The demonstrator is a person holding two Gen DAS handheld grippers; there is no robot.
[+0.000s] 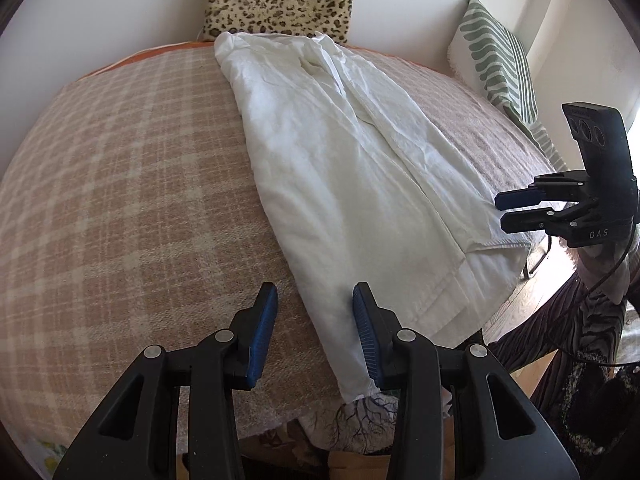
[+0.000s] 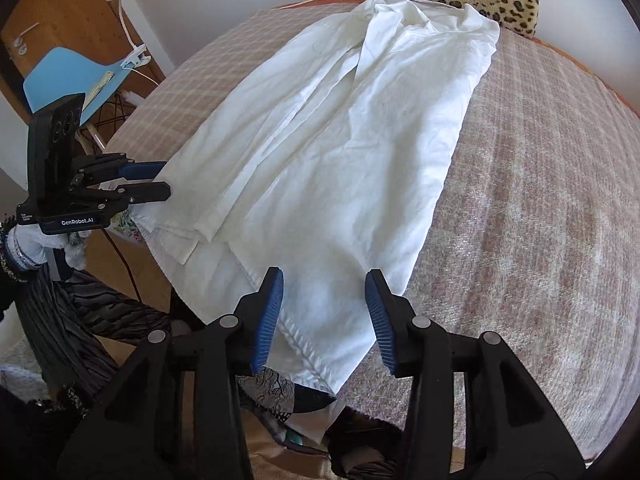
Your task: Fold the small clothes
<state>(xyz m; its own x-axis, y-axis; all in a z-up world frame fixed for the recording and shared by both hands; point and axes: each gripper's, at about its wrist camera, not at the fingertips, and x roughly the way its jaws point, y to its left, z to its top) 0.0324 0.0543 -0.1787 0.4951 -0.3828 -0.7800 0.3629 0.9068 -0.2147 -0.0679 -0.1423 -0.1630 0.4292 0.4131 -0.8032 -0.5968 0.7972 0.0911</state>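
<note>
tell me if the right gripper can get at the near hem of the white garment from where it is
Probably yes: the right gripper is open, with the white garment's near hem directly beneath its jaws and nothing covering it.

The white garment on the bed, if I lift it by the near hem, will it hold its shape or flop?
The white garment would probably flop: it is thin, creased, and its hem already droops over the bed edge. Its folded-in layers look loose, so they may slide apart.
</note>
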